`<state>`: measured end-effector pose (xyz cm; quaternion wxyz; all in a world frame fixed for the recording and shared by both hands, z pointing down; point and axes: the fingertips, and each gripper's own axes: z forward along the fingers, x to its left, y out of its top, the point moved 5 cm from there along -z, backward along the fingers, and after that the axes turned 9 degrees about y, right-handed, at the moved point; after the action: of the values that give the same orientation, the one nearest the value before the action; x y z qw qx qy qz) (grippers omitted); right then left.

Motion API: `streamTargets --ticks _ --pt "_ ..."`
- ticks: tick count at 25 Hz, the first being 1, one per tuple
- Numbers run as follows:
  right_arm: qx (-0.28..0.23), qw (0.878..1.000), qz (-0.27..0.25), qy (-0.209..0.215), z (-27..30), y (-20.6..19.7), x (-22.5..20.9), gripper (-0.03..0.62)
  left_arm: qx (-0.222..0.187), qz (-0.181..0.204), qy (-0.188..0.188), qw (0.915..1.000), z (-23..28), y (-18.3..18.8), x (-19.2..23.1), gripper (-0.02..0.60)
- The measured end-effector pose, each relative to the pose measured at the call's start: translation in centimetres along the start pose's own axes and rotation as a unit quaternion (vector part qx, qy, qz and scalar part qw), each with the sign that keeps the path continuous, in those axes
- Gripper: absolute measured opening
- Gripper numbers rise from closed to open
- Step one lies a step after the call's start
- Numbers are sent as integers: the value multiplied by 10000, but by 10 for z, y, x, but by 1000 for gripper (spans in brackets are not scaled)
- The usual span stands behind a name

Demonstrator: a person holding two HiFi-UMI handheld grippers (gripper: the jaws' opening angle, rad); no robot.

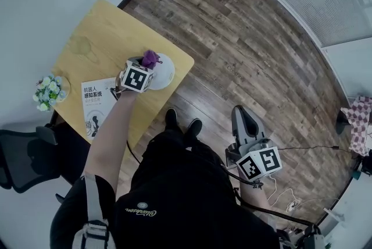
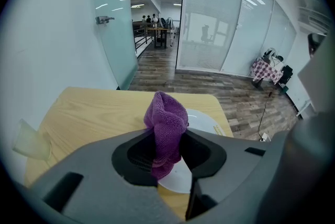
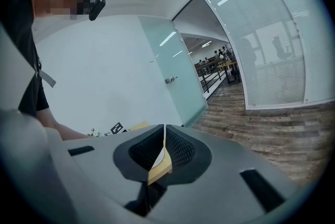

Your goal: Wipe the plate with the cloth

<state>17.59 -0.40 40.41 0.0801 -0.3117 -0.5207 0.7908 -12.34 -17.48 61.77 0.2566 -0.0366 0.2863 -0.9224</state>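
A white plate lies near the right edge of the wooden table. My left gripper is over the plate's left part, shut on a purple cloth. In the left gripper view the cloth stands bunched up between the jaws of the left gripper, with the plate behind and below it. My right gripper hangs low at the person's right side over the floor, far from the table. In the right gripper view the right gripper is shut, with nothing between its jaws.
A small pot of flowers and a printed booklet sit on the table's left part. A black chair stands at the lower left. Cables trail on the wooden floor at the right. The person's legs and shoes are beside the table.
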Motion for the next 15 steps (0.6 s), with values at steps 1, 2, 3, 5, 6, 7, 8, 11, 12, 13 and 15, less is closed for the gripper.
streamTargets --ticks 1,2,3,5,6,7,8,11,12,13,15 --pt "-12 10000 13 16 1 1 0 15 8 16 -34 10000 -2 -3 -3 124" --pt "-21 10000 16 30 2 1 1 15 22 17 -67 10000 -4 -6 -6 124" --pt "-26 10000 15 41 4 2 1 15 37 17 -91 10000 -6 -10 -9 124" --pt "-34 10000 19 58 5 3 2 15 64 63 -134 9999 -9 -17 -14 124" --pt "-32 10000 21 63 6 3 2 15 77 94 -172 9998 -12 -20 -17 124" --pt "-27 10000 20 67 6 3 1 15 106 111 -218 9996 -16 -24 -21 124" --pt "-23 10000 19 71 5 3 1 15 138 116 -254 9995 -20 -28 -24 124" --pt "-32 10000 19 79 5 2 1 15 215 106 -339 9991 -31 -42 -35 124" --pt "-38 10000 19 77 5 2 1 15 224 107 -373 9990 -34 -46 -38 124" --pt "-41 10000 21 73 5 2 1 15 222 99 -407 9989 -37 -49 -40 124" --pt "-38 10000 28 69 5 2 0 15 246 60 -471 9986 -40 -56 -44 126"
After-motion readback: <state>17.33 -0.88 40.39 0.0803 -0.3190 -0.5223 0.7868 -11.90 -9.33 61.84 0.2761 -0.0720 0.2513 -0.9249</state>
